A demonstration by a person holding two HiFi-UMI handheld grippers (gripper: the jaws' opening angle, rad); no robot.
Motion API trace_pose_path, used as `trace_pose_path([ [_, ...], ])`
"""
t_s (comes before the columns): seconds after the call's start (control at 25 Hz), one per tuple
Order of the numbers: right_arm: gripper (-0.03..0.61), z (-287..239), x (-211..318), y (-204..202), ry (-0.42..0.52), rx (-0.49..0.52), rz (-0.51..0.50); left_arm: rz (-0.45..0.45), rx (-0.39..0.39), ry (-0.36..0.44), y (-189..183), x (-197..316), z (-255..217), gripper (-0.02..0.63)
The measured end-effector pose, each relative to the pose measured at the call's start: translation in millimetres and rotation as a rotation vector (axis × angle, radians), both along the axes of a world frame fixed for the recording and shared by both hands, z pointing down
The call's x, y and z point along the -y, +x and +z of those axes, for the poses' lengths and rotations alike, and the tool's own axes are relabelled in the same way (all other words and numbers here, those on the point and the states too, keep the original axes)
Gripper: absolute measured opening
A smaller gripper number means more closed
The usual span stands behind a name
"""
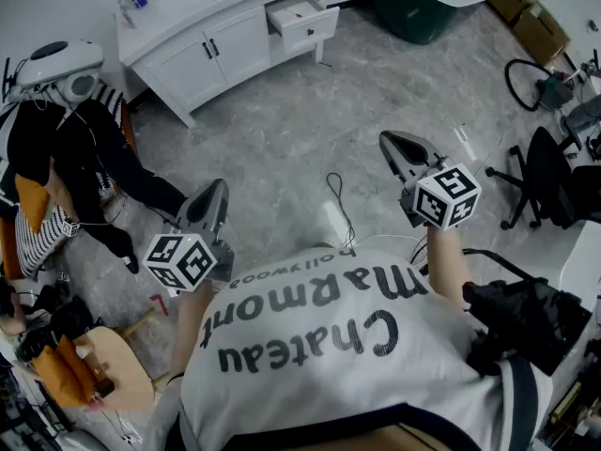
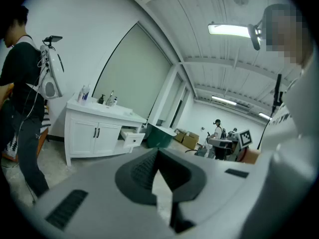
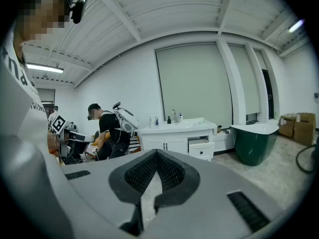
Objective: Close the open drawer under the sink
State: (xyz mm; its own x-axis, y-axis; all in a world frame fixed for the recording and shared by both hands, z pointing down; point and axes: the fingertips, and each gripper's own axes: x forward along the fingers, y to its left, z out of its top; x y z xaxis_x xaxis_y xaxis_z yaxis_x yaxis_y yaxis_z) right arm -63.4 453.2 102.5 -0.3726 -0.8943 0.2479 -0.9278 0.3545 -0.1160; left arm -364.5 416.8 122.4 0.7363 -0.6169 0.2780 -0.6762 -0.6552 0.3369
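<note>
The white vanity (image 1: pixel 211 40) stands far off at the top of the head view, with its right-hand drawer (image 1: pixel 302 19) pulled out. The same open drawer (image 2: pixel 132 138) appears small in the left gripper view, and the drawer (image 3: pixel 202 149) also in the right gripper view. My left gripper (image 1: pixel 218 188) and right gripper (image 1: pixel 387 139) are held in front of my chest, pointing toward the vanity across a wide stretch of floor. Both are well short of it. The left gripper (image 2: pixel 158 153) has its jaws together and empty. The right gripper (image 3: pixel 157 156) is shut on nothing.
A person in black (image 1: pixel 84 148) with a white device on the back stands left of the vanity. A dark green tub (image 1: pixel 413 7) sits right of the drawer, cardboard boxes (image 1: pixel 531 17) beyond it. An office chair (image 1: pixel 554 177) is at right. A cable (image 1: pixel 338 205) lies on the floor.
</note>
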Motion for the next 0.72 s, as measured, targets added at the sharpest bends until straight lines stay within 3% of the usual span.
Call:
trace_pose_path([
  [0.4, 0.011, 8, 10, 13, -0.003, -0.026, -0.012, -0.002, 0.002, -0.001, 16, 10, 6, 0.008],
  [0.6, 0.011, 3, 9, 12, 0.026, 0.02, -0.011, -0.004, -0.011, -0.003, 13, 8, 8, 0.008],
  [0.72, 0.012, 4, 22, 31, 0.022, 0.027, -0.015, -0.014, -0.035, -0.013, 31, 23, 8, 0.008],
])
